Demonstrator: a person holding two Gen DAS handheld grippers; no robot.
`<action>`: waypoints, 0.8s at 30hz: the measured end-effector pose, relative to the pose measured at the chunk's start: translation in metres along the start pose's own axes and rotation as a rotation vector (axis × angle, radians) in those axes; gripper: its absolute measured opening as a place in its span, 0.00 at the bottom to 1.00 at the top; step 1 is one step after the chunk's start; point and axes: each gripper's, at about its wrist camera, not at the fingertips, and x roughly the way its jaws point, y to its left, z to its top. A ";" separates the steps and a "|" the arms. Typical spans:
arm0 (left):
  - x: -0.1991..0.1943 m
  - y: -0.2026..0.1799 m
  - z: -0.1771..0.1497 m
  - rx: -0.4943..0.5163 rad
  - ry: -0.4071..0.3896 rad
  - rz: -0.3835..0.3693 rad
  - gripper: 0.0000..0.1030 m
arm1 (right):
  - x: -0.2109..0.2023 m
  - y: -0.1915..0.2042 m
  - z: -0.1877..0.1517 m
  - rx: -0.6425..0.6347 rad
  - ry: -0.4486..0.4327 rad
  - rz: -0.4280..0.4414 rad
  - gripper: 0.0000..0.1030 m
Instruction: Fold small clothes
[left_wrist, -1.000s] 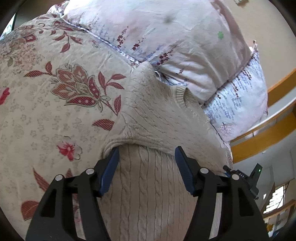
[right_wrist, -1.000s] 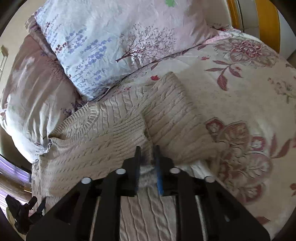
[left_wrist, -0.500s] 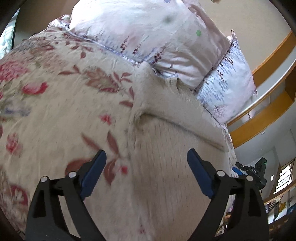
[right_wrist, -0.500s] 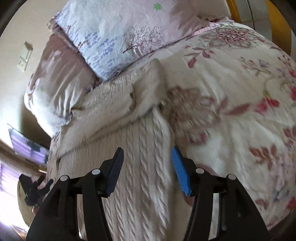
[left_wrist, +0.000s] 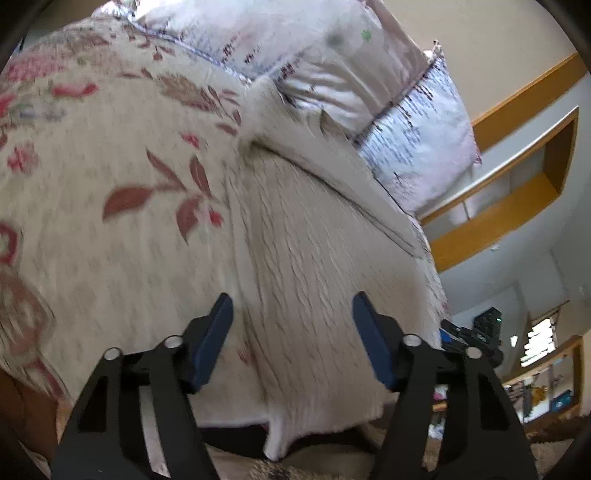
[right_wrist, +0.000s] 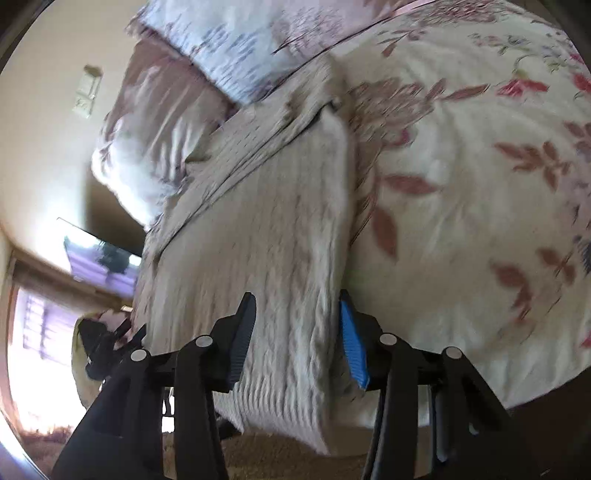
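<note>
While its sleeves lie folded across the chest near the pillows (left_wrist: 369, 62), the cream cable-knit sweater (left_wrist: 317, 236) stretches down the flowered bedspread (left_wrist: 110, 206), its ribbed hem hanging just over the bed's near edge. The left gripper (left_wrist: 291, 332) hangs above the hem's left corner, jaws spread, nothing held. The right gripper (right_wrist: 297, 328) stands at the hem's right side, jaws likewise spread with the knit between them but not pinched. The likely next step is to take both hem corners and carry them up toward the collar.

Risk: the two layers at the hem may separate if a finger catches only the top one, so the fold would come out skewed; the overhanging hem may also slip off the bed if nudged.

Change: one second ago the right gripper was pressed together on the sleeve and the left was up at the sleeve fold; both have since drawn back to the hem, the right now released.
</note>
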 end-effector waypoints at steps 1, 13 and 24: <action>0.000 -0.001 -0.004 0.005 0.010 -0.007 0.55 | 0.001 0.001 -0.004 -0.003 0.016 0.020 0.40; -0.002 -0.008 -0.047 0.029 0.101 -0.159 0.46 | -0.005 0.018 -0.037 -0.106 0.082 0.053 0.36; 0.015 -0.017 -0.056 0.092 0.193 -0.083 0.08 | 0.001 0.038 -0.046 -0.229 0.099 -0.037 0.10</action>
